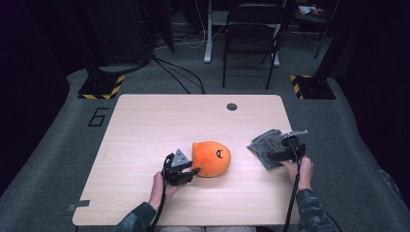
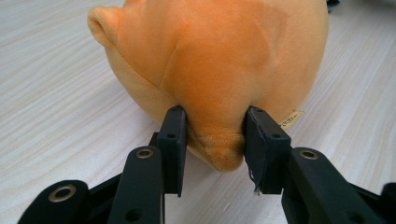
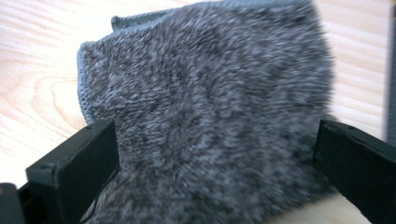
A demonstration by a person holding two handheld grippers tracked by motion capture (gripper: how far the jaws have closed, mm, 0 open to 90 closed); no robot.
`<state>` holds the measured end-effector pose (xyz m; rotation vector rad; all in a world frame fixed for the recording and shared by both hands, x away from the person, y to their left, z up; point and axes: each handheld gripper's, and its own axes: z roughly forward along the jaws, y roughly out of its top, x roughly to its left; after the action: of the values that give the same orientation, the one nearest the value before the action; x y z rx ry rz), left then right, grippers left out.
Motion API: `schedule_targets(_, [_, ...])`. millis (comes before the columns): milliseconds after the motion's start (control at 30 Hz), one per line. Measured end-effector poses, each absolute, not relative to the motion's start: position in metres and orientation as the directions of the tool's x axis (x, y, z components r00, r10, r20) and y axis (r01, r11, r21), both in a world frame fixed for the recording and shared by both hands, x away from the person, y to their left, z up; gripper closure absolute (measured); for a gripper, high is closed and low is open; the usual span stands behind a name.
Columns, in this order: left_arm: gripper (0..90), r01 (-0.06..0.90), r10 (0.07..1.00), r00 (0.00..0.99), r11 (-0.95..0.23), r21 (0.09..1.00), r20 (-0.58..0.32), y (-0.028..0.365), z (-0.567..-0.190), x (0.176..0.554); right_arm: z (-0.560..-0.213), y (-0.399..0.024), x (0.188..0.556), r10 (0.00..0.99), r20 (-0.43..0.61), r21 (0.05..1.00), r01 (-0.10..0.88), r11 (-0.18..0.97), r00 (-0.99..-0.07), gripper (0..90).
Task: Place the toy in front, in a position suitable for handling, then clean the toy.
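Orange plush (image 2: 210, 65) is pinched by the left hand-held gripper (image 2: 215, 135); right hand-held gripper (image 3: 215, 154) gapes over grey cloth (image 3: 210, 107), not yet grasped.

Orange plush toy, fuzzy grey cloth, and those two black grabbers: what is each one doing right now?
orange plush toy: lying on the table, a fold of it pinched.
grey cloth: folded, lying flat on the table.
left gripper: shut on the toy's fold.
right gripper: open, jaws wide on either side of the cloth.
table: bearing toy and cloth.

Wooden table (image 1: 145, 125), black folding chair (image 1: 251, 34)
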<state>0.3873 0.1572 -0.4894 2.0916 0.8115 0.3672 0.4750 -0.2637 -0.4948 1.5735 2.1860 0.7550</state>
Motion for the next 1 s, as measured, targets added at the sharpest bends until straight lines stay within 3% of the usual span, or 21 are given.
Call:
schedule_targets(300, [61.7, 0.425, 0.669, 0.743, -0.440, 0.791, -0.027, 0.159, -0.491, 0.386, -0.509, -0.255, 0.484, 0.929, -0.027, 0.513, 0.793, 0.330, -0.369, 0.0])
schedule_targets(567, [61.8, 0.426, 0.669, 0.743, -0.441, 0.790, -0.028, 0.157, -0.490, 0.388, -0.508, -0.253, 0.482, 0.950, -0.016, 0.497, 0.822, 0.277, -0.310, 1.6])
schedule_targets(767, [61.8, 0.429, 0.674, 0.738, -0.437, 0.791, -0.028, 0.155, -0.490, 0.388, -0.503, -0.259, 0.478, 0.949, -0.009, 0.518, 0.810, 0.275, -0.316, 22.4])
schedule_targets(833, [61.8, 0.429, 0.675, 0.737, -0.436, 0.791, -0.027, 0.155, -0.490, 0.388, -0.502, -0.262, 0.476, 0.955, -0.008, 0.536, 0.805, 0.255, -0.298, 36.0])
schedule_targets(867, [61.8, 0.427, 0.674, 0.738, -0.437, 0.791, -0.026, 0.155, -0.490, 0.388, -0.501, -0.263, 0.475, 0.954, -0.015, 0.549, 0.795, 0.258, -0.299, 46.9])
schedule_targets(1000, [61.8, 0.422, 0.671, 0.741, -0.446, 0.790, -0.017, 0.155, -0.490, 0.389, -0.502, -0.264, 0.470, 0.954, -0.018, 0.587, 0.769, 0.253, -0.300, 65.1])
